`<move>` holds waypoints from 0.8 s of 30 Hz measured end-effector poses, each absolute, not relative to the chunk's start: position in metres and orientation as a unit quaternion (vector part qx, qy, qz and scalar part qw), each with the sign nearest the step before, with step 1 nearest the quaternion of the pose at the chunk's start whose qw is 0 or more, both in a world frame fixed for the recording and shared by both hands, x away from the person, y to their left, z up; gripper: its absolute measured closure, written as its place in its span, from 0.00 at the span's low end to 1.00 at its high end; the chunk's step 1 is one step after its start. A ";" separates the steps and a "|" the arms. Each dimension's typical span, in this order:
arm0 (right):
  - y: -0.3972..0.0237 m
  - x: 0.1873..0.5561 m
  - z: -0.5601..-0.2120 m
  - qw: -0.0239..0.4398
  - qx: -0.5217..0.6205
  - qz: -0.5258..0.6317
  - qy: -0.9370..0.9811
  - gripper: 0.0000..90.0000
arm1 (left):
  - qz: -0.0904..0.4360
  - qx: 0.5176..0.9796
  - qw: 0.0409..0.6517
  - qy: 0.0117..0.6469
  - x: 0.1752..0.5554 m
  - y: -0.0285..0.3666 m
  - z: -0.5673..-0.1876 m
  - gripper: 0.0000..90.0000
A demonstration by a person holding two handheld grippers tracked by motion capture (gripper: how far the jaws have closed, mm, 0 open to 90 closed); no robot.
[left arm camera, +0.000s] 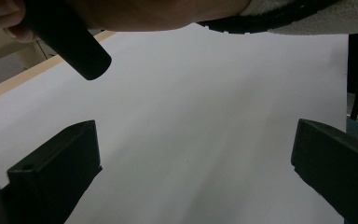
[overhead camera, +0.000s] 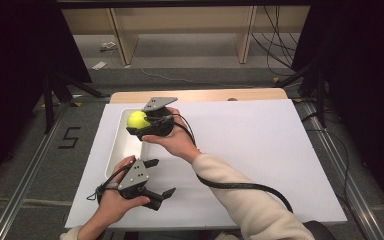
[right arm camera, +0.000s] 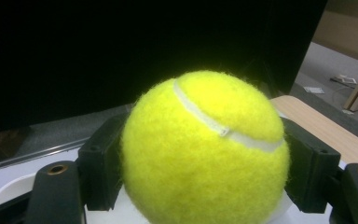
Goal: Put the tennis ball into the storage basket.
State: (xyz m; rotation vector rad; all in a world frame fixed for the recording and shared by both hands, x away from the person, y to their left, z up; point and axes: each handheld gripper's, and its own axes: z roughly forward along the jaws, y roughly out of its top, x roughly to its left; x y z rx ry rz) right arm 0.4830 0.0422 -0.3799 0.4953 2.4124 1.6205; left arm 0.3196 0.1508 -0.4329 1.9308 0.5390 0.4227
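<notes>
Ball, yellow tennis type, is the work item; order below runs large to small.

Table: white sheet over a wood top, far wood edge visible.
Tray: white, oblong, at the table's left side.
Right gripper: held above the tray's far end, 2 jaws pinching the ball from either side; right gripper view confirms both pads pressed into the felt.
Left gripper: near the table's front edge, jaws spread wide, nothing between them; it rests idle just beside the tray's near end.

Step, as judged: ball carried over the tray. Next move calls for lowering, then spreading the jaws to release it inside.
</notes>
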 end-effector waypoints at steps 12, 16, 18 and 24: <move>0.052 0.484 -0.381 0.092 0.159 0.541 0.821 0.30 | 0.176 0.806 0.519 0.223 0.319 0.151 -0.433 0.01; 0.054 0.486 -0.383 0.091 0.158 0.538 0.823 0.30 | 0.175 0.806 0.520 0.223 0.319 0.151 -0.433 0.01; 0.055 0.486 -0.383 0.089 0.158 0.536 0.824 0.30 | 0.175 0.806 0.520 0.223 0.319 0.150 -0.433 0.01; 0.058 0.487 -0.384 0.087 0.155 0.533 0.828 0.30 | 0.175 0.807 0.519 0.222 0.319 0.150 -0.433 0.01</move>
